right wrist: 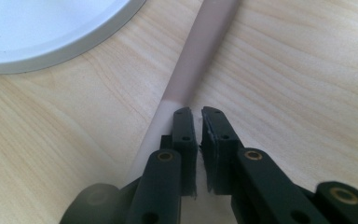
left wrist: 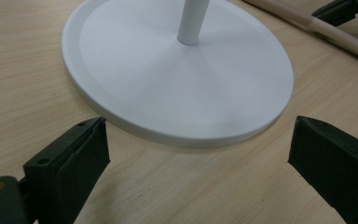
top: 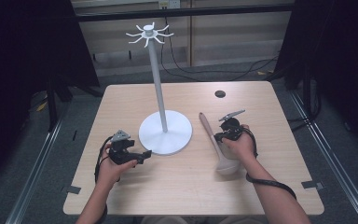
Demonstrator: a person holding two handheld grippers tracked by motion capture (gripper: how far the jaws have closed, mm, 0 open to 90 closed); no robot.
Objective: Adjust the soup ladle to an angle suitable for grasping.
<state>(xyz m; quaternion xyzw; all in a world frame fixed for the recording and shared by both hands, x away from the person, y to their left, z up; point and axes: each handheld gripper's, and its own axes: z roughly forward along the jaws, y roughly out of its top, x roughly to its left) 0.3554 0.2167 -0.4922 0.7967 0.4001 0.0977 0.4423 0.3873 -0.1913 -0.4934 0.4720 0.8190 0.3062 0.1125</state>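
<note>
A white stand with a round base [top: 165, 133], a tall pole [top: 157, 74] and a ring of hooks [top: 149, 33] rises mid-table. A ladle lies right of it, tan handle [top: 209, 130] pointing away and white bowl [top: 227, 165] toward me. My left gripper [top: 147, 155] is open, its jaws spread at the near edge of the base [left wrist: 177, 74] without touching it. My right gripper [top: 220, 136] sits over the ladle handle [right wrist: 205, 46]; its jaws [right wrist: 199, 114] are almost together with a thin slit, and the handle runs under the left jaw, not between the pads.
The wooden table [top: 177, 186] has a dark round hole [top: 220, 94] at its back right. Black curtains and cables lie beyond the far edge. In the left gripper view, the ladle handle [left wrist: 335, 35] and the right gripper [left wrist: 349, 9] show past the base.
</note>
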